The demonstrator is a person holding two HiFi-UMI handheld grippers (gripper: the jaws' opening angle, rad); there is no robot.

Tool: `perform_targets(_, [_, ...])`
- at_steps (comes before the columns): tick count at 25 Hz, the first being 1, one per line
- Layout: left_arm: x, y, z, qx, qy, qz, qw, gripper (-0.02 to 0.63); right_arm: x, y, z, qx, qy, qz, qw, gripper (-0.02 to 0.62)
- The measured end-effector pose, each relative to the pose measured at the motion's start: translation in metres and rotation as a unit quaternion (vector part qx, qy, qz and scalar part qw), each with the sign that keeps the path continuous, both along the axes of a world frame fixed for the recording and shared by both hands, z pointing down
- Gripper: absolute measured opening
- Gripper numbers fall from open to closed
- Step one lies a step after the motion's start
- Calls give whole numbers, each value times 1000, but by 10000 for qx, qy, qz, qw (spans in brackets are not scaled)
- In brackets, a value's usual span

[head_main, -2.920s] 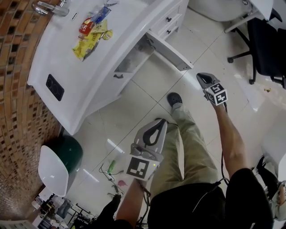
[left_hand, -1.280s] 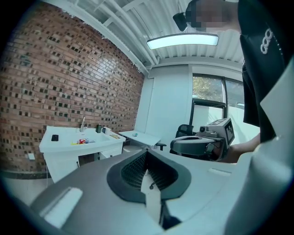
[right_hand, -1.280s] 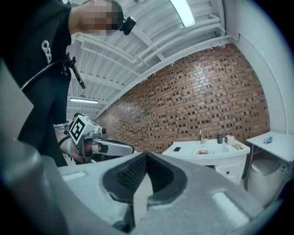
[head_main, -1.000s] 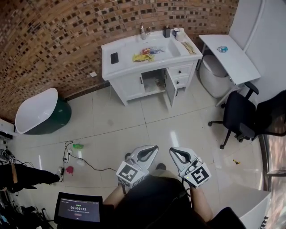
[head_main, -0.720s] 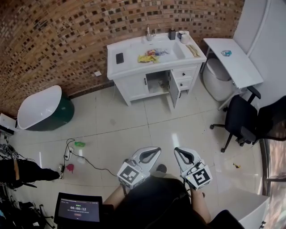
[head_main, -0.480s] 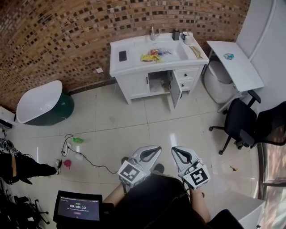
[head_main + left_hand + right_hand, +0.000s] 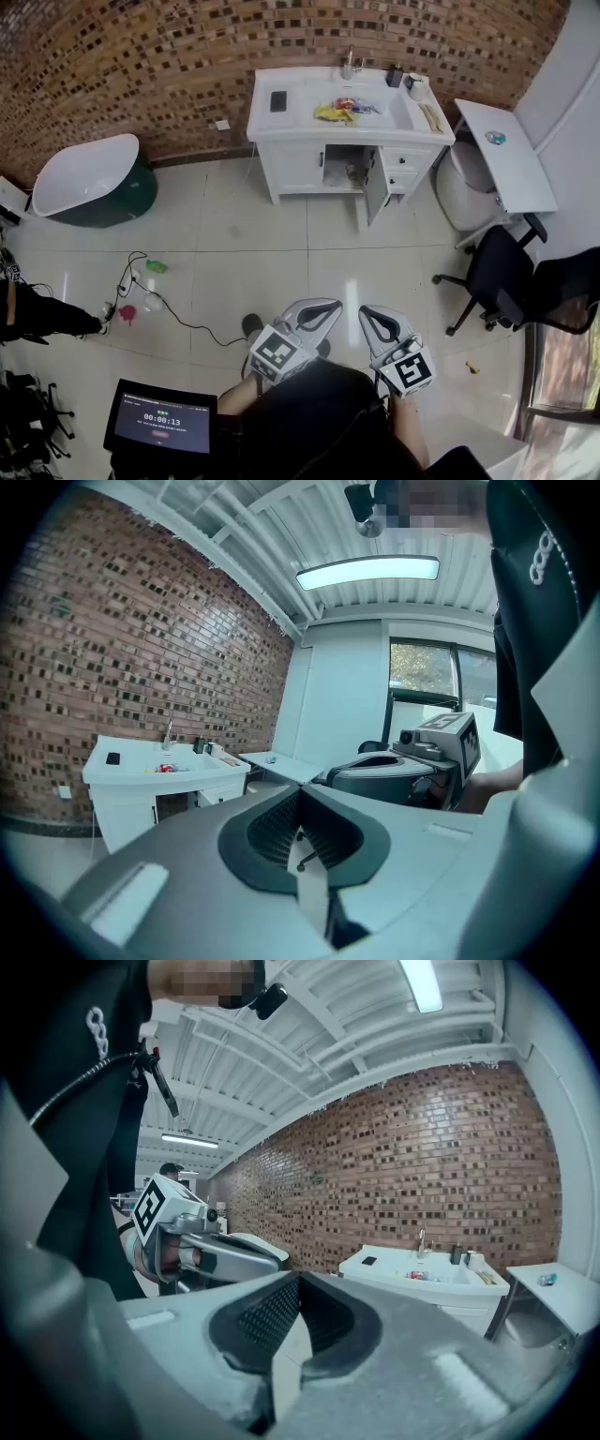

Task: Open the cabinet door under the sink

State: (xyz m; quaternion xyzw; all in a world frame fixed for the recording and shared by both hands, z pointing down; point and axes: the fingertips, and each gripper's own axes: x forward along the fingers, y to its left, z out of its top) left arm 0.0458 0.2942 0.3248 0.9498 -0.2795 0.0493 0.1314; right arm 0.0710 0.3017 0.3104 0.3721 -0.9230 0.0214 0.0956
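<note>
The person is standing well back from the vanity (image 7: 349, 131), which is sitting at 12 o'clock against the brick wall. The sink (image 7: 375, 101) is lying in its top. Under it, the door (image 7: 376, 192) is hanging wide open, swung out toward 6 o'clock from the right edge of the dark opening (image 7: 344, 167). The task is looking done.

Both grippers are being held close to the body, well apart from the door. The left gripper (image 7: 319, 314) is sitting at 11 o'clock from the torso. Its own view is showing the jaws pressed together at the tips, with only the hollow loop behind them and nothing caught there. The right gripper (image 7: 375, 323) is sitting at 1 o'clock, likewise closed tip to tip and carrying nothing.

Risks from here, as a judgement:
- Nothing is holding the door, so it may be drifting back shut on loose hinges.
- A fresh approach with closed jaws could knock the door's outer face and push it closed.
- The cable (image 7: 183, 323) is trailing over the tiles at 9 o'clock, and a step that way could snag a foot.
- The chair (image 7: 492, 277) is standing at 2 o'clock, near the path to the door, and could be bumped and rolled into it.
</note>
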Motion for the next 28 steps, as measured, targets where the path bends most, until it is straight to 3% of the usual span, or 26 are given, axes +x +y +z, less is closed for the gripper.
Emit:
perform_targets(10, [-3, -3, 4, 2, -24, -59, 10000, 17, -6, -4, 7, -56, -101, -63, 9999, -8])
perform_targets(15, [-5, 1, 6, -29, -17, -37, 10000, 17, -11, -1, 8, 27, 146, -156, 9998, -8])
perform_targets(28, [-29, 20, 1, -33, -42, -64, 10000, 17, -37, 18, -3, 127, 201, -242, 9994, -8])
